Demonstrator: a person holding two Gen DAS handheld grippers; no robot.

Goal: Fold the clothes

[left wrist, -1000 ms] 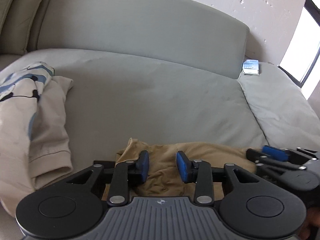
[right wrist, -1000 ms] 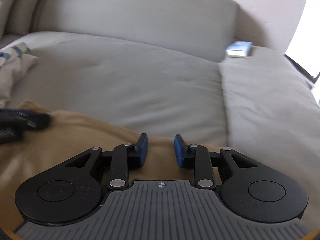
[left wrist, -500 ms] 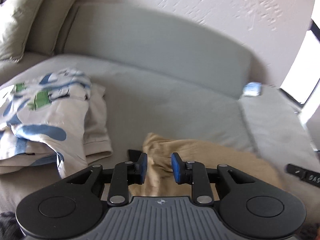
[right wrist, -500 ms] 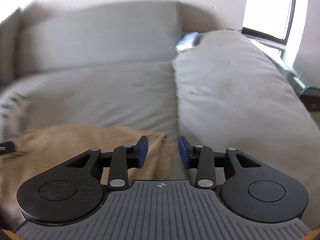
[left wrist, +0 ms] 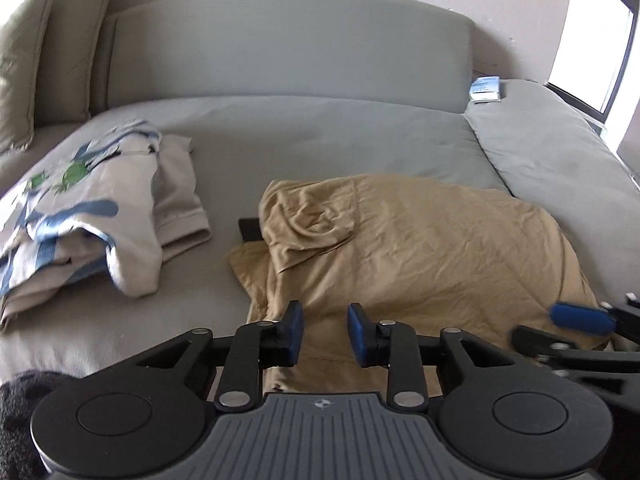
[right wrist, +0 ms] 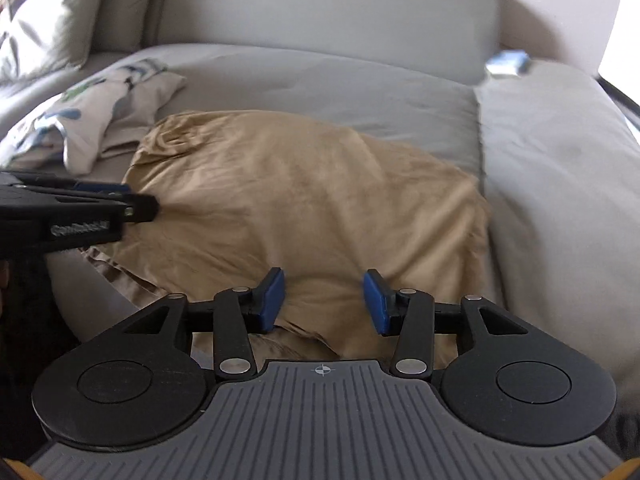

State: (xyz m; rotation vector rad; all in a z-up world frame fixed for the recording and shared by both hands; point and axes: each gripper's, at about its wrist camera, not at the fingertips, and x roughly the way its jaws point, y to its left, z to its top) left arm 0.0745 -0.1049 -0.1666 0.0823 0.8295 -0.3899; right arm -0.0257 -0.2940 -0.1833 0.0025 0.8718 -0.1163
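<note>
On the sofa seat, right of the patterned pile, lies the limp, light tan garment; my left tongs and right tongs, both empty and opening, should pinch its near corners.

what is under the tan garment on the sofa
A dark flat object pokes out from under the tan garment at its left edge. The rest is covered, so what it is cannot be told.
</note>
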